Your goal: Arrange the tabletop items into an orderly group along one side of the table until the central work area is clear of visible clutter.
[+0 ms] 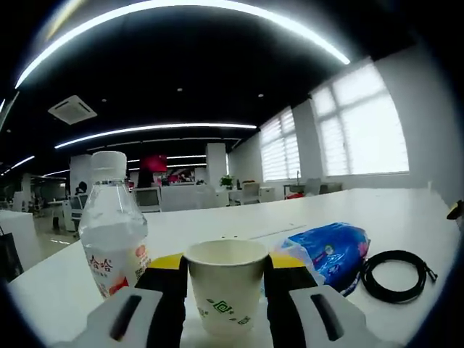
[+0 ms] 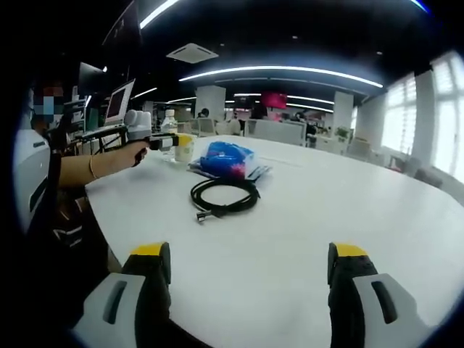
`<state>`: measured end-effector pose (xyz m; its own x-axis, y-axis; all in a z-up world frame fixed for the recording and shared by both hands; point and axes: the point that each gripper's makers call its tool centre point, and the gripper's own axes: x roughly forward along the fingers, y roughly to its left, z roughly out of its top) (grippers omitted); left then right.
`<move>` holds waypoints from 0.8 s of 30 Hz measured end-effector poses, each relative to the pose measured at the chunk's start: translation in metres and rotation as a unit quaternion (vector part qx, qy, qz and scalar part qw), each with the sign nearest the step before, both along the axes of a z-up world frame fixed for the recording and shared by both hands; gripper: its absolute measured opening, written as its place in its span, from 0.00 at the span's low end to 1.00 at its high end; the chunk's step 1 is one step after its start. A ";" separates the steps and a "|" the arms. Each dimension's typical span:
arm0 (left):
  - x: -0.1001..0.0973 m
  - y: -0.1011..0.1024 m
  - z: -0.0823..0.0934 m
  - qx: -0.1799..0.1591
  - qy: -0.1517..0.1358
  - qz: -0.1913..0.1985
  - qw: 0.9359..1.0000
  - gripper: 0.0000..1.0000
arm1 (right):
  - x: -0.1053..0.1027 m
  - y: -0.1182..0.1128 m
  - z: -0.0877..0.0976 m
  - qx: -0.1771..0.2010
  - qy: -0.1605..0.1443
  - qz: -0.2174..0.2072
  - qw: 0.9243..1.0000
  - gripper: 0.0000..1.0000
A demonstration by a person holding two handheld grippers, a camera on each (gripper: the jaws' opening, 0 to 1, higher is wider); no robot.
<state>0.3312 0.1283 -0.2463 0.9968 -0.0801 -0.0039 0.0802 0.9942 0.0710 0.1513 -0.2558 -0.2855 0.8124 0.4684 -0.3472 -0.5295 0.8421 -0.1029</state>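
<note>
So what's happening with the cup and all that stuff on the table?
A person is tidying a white table with two hand-held tongs. The left tongs sit around a paper cup, beside a water bottle. A blue packet and a coiled black cable lie close by. The right tongs are open above a bare part of the table, holding nothing.

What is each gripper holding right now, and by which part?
The left gripper has the paper cup between its jaws, gripped across its side walls around mid-height. The right gripper is open over the bare table, holding nothing.
</note>
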 end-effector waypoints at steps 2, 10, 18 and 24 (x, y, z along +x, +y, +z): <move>0.002 0.001 -0.001 0.004 -0.001 0.001 1.000 0.41 | 0.000 0.000 0.000 0.000 0.000 -0.001 1.000 0.87; 0.001 0.006 -0.007 0.000 0.000 0.004 1.000 0.41 | 0.001 0.002 0.000 0.002 0.000 0.001 1.000 0.87; 0.001 0.005 -0.009 -0.013 -0.004 0.001 1.000 0.42 | 0.002 0.001 0.000 0.003 0.000 0.002 1.000 0.87; 0.000 0.005 -0.026 -0.046 0.047 0.003 0.998 0.42 | 0.001 0.001 -0.001 0.003 0.000 0.002 1.000 0.87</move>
